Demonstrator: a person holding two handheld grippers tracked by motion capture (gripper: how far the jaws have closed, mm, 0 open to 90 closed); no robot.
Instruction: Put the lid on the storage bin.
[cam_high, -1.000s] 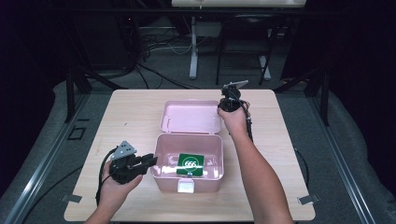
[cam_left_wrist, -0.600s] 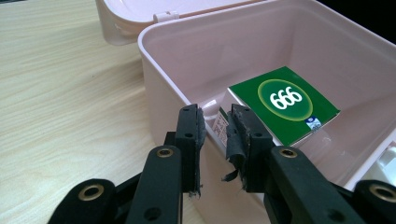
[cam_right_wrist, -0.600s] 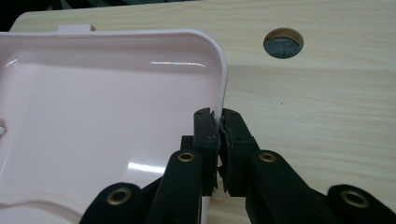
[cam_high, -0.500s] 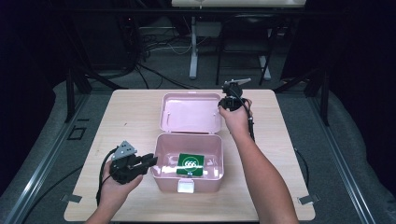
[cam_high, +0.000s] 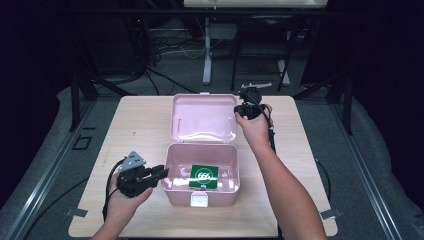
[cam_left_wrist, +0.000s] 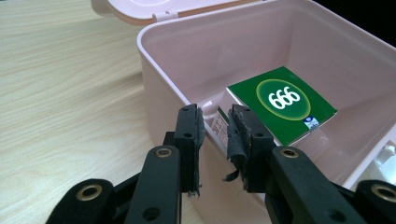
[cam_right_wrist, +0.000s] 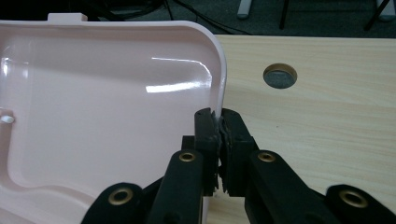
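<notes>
Right gripper view shows my right gripper (cam_right_wrist: 218, 122) clamped on the side rim of the pink lid (cam_right_wrist: 93, 121), one pad inside it and one outside. High view shows that lid (cam_high: 204, 116) raised at the back of the pink box (cam_high: 201, 192), which sits near the front middle of the desk (cam_high: 135, 125). My left gripper (cam_left_wrist: 215, 122) rests at the box's left wall (cam_left_wrist: 163, 79), its pads slightly apart and closed on nothing that I can make out. A green packet (cam_left_wrist: 280, 102) marked 666 lies inside the box.
</notes>
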